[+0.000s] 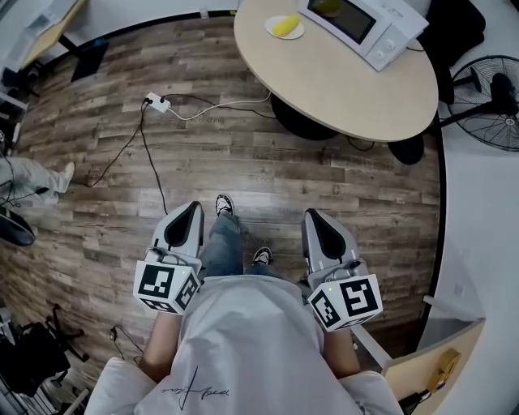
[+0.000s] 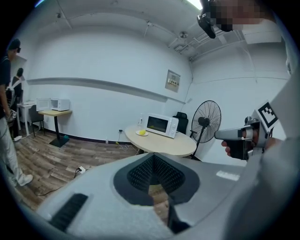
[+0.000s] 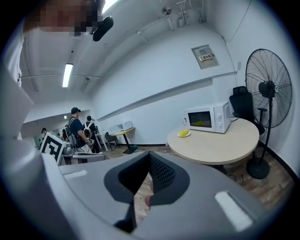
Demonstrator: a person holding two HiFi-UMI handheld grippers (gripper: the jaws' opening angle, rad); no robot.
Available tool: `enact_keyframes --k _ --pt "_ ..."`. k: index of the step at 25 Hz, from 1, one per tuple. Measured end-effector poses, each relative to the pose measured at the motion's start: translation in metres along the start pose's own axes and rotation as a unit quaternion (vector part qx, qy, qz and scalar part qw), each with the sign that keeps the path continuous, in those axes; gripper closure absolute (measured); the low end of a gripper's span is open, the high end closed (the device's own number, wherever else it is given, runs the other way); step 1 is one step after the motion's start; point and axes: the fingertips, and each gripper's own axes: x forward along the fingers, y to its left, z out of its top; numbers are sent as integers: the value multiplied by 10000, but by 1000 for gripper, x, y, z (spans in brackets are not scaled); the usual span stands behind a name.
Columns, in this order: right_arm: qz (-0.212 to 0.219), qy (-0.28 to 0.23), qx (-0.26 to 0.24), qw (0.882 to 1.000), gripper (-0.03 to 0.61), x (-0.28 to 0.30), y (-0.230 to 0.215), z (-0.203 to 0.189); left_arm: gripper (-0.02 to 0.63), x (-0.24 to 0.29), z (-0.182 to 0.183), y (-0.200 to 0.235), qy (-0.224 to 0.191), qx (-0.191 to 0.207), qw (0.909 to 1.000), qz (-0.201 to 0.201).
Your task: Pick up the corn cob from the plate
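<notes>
The yellow corn cob [image 1: 284, 26] lies on a small white plate [image 1: 270, 32] at the far edge of a round beige table [image 1: 340, 81], beside a white microwave [image 1: 366, 24]. Both gripper views show the corn cob [image 2: 142, 132] [image 3: 183, 132] far off across the room. My left gripper [image 1: 189, 208] and right gripper [image 1: 317, 216] are held at waist height over the wooden floor, well short of the table. Both point toward the table with jaws together and nothing between them. The right gripper [image 2: 219, 136] also shows in the left gripper view.
A power strip [image 1: 157, 102] with trailing cables lies on the floor in front of the table. A standing fan [image 1: 491, 97] and a black chair [image 1: 454, 24] stand to the table's right. People [image 3: 77, 129] stand at the left by a second table [image 2: 54, 112].
</notes>
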Motion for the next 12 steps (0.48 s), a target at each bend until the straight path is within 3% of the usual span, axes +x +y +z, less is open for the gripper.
enact_keyframes --k 12 --pt "-2 194 210 9996 568 123 -1 42 618 67 53 86 69 -136 9999 -53"
